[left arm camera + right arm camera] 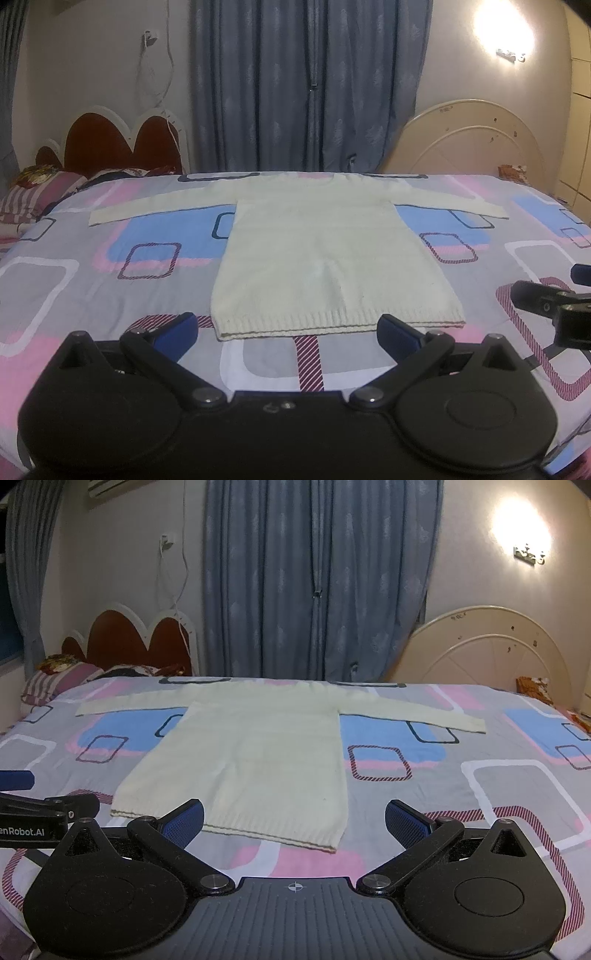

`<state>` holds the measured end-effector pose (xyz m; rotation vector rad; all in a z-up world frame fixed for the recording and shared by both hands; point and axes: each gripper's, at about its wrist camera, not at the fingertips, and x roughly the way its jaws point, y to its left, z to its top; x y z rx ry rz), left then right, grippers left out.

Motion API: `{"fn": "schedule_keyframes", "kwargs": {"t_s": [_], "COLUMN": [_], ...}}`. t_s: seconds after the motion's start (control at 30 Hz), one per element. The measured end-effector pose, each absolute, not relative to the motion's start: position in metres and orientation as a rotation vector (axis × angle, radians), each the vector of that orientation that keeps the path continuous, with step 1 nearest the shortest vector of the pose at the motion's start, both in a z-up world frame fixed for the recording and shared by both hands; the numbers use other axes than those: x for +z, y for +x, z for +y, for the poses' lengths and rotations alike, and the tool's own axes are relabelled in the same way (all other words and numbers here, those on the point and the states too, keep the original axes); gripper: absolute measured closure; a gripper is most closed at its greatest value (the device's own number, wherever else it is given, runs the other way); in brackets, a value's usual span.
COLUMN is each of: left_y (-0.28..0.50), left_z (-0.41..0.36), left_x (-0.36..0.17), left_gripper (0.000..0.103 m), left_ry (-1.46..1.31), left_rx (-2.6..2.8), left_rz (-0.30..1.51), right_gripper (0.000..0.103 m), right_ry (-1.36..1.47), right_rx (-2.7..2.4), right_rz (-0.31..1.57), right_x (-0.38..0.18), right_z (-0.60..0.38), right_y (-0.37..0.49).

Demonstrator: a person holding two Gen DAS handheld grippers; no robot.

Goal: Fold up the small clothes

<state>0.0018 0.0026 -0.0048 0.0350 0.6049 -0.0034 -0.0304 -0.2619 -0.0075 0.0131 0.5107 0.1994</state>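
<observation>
A cream knitted sweater (pixel 321 254) lies flat on the bed with both long sleeves spread out sideways and its ribbed hem toward me. It also shows in the right wrist view (pixel 258 760). My left gripper (pixel 288 328) is open and empty, just in front of the hem. My right gripper (pixel 293 818) is open and empty, near the hem's right corner. The right gripper also shows at the right edge of the left wrist view (pixel 554 306); the left one shows at the left edge of the right wrist view (pixel 33 812).
The bed has a patterned sheet (pixel 92 266) in grey, pink and blue. Pillows (pixel 33 192) and a red headboard (pixel 110 140) stand at the far left. Blue curtains (pixel 310 85) hang behind. A cream headboard (pixel 469 144) leans at the far right.
</observation>
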Motion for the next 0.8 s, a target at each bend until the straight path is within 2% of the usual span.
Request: {"fn": "schedule_keyframes", "kwargs": {"t_s": [0.8], "left_y": [0.0040], "left_z": [0.0006], "left_x": [-0.0072], "left_gripper": [0.000], "left_ry": [0.036], "left_rx": [0.001], "left_rz": [0.617], "right_gripper": [0.000], "right_ry": [0.018], "right_rx": [0.199], "right_rz": [0.512], "right_x": [-0.0106], "right_z": [-0.2655], "right_y": [-0.0279]}}
